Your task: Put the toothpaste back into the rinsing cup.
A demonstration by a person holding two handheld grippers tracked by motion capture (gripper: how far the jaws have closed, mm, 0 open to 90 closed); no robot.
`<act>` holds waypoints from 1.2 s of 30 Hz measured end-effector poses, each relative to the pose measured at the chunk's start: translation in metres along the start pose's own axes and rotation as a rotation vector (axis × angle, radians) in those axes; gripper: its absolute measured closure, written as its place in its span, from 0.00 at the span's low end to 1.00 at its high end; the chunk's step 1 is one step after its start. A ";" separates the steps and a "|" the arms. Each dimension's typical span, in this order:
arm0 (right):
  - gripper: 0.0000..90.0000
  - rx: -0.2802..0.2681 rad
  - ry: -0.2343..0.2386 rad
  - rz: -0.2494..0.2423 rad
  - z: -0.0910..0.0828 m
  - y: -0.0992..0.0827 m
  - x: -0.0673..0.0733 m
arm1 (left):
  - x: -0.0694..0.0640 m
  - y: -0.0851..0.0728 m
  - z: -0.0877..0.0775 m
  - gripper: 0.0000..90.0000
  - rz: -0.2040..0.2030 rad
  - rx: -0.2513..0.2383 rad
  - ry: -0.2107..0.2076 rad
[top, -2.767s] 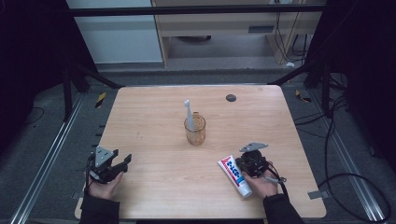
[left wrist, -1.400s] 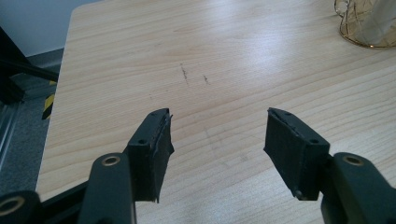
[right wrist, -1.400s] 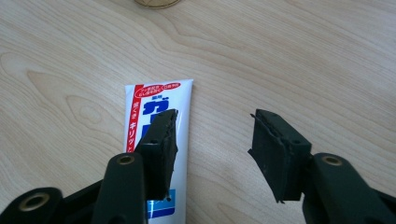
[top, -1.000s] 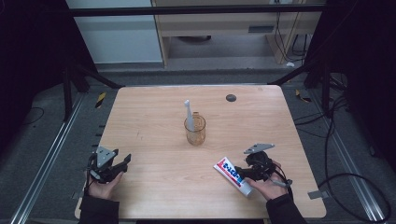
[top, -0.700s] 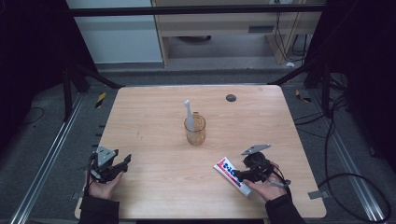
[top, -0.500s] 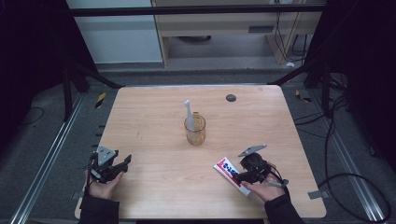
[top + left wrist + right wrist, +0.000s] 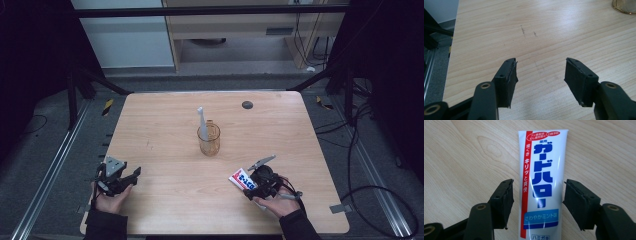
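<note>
A: Status on right gripper [image 7: 537,195]?
B: Spread wide, straddling the toothpaste tube [image 7: 541,182]. Small gap on the left side; right pad looks about at the tube edge, contact unclear. Not clamped.
A: Tube location?
B: Flat on the table [image 7: 165,125], near edge, right side, label up. Well apart from the cup [image 7: 208,139] at centre, toothbrush [image 7: 201,122] standing in it.
A: Handling?
B: Probably light, soft plastic, glossy, so likely slick. Squashes under load; too much squeeze probably dents it or pushes paste toward the cap end. Not fragile.
A: Grip point?
B: Across the width at mid-body, about where the jaws sit now. Flat crimped far end looks too thin and floppy. Cap end hidden below the frame in the right gripper view. Moderate force, expect sag at both ends on lift.
A: Left gripper [image 7: 540,75]?
B: Released, nothing between the jaws, low over bare wood near the left near corner. Cup rim visible far right in the left gripper view.
</note>
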State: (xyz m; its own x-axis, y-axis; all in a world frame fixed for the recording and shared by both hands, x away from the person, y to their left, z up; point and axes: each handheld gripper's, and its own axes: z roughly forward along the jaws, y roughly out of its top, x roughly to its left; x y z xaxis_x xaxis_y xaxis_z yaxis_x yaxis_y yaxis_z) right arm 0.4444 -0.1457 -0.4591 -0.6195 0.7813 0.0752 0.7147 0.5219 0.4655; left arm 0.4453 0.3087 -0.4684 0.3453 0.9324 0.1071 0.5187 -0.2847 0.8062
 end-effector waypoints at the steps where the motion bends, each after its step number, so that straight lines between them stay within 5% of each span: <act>1: 0.45 0.008 0.002 0.004 0.001 0.001 0.001 | 0.000 0.000 0.000 0.47 -0.001 0.001 0.000; 36: 0.46 0.102 -0.012 -0.010 0.022 0.014 -0.002 | 0.000 0.000 0.003 0.47 0.000 0.023 -0.009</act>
State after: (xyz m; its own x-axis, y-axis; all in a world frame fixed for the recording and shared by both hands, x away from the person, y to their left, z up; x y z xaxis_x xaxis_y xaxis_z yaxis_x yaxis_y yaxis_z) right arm 0.4627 -0.1330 -0.4722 -0.6233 0.7796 0.0603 0.7384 0.5614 0.3737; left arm 0.4475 0.3079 -0.4701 0.3527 0.9302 0.1018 0.5367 -0.2902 0.7923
